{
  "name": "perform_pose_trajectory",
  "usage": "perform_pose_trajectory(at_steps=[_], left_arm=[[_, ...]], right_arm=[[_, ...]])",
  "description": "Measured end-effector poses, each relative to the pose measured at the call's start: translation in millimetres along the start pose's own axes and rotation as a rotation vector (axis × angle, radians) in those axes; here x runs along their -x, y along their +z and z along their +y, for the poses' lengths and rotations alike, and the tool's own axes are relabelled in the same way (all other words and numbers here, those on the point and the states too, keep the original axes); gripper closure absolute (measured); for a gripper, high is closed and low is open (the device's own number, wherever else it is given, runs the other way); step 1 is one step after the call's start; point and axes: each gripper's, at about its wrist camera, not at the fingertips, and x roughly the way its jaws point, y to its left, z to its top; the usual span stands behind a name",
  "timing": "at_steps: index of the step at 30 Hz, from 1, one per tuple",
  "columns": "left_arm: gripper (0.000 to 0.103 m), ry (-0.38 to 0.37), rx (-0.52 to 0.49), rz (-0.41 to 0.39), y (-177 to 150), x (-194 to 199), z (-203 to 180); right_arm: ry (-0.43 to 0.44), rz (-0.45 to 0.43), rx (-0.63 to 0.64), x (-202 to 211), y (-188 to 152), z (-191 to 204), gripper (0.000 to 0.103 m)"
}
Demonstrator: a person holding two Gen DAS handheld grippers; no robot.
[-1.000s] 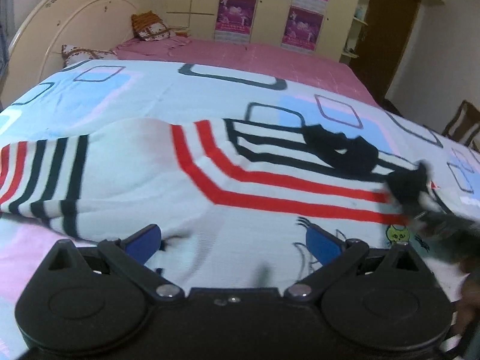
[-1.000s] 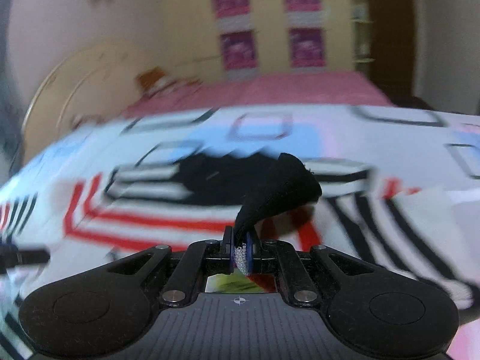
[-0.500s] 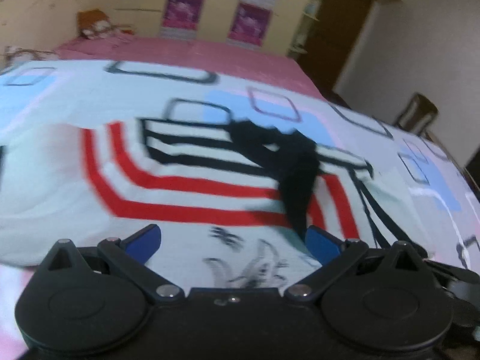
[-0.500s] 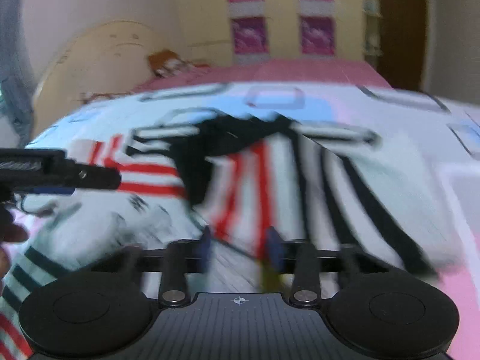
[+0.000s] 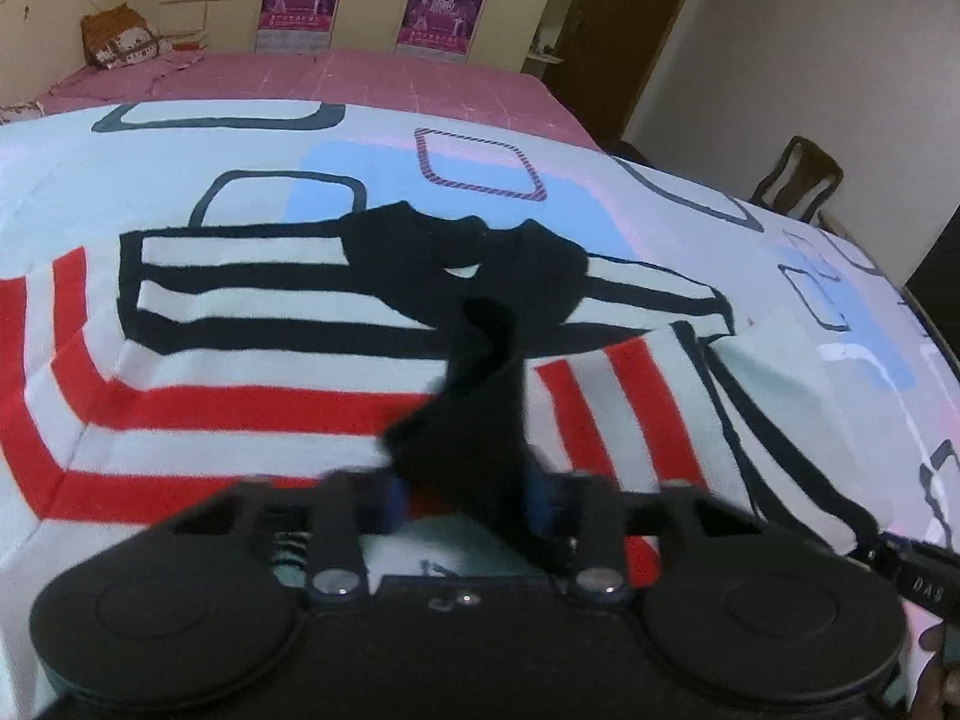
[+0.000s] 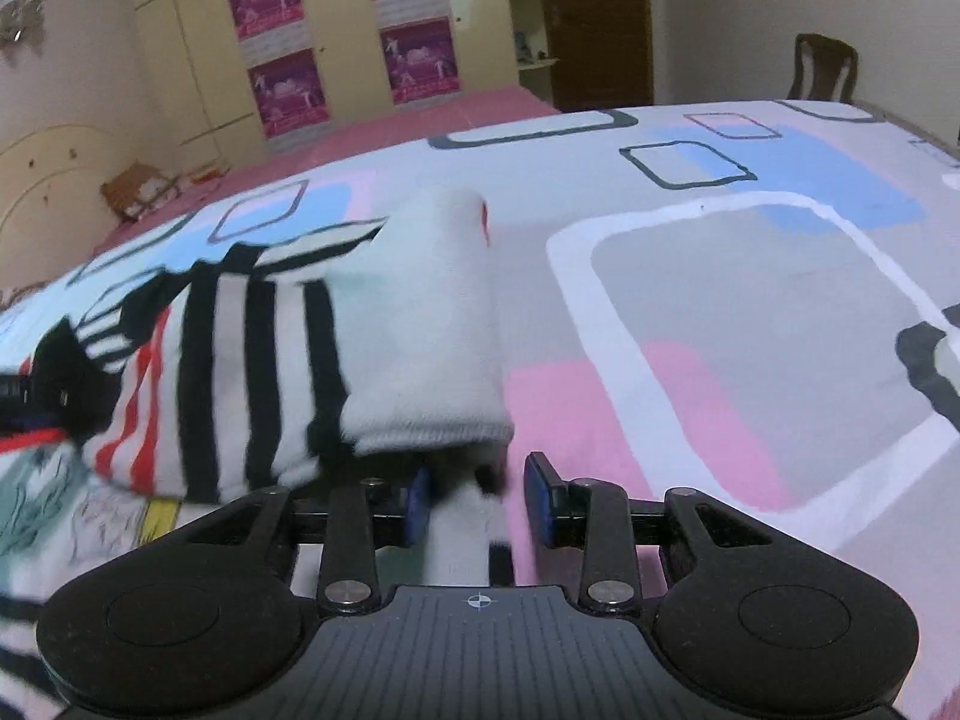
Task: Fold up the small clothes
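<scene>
The left gripper (image 5: 462, 495) is pinching the striped knit sweater's black collar (image 5: 474, 360), stretching toward the frame's top; the right gripper (image 6: 477, 504) is spread.

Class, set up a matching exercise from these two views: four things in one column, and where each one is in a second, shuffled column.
1 black collar flap
2 white sleeve cuff
3 wooden chair
4 pink posters

a on the cupboard doors
b in the left gripper
c beyond the bed
d just ahead of the right gripper

Pairs: 1-b; 2-d; 3-c; 4-a
</scene>
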Motion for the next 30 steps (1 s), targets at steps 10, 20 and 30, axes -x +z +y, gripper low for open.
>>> perform_pose_trajectory(at_steps=[10, 20, 30], left_arm=[[0.096, 0.085, 0.014, -0.07, -0.1, 22.6, 36.9], [0.037, 0.135, 0.006, -0.076, -11.7, 32.0, 41.1], [0.049, 0.136, 0.051, -0.048, 4.1, 13.0, 56.1]], right_arm=[[0.007, -0.015, 0.056, -12.0, 1.4, 0.1, 0.086], [0.049, -0.007, 0.096, 1.9, 9.7, -3.7, 0.083], [0.163, -0.112, -0.042, -28.6, 88.9, -22.0, 0.045]])
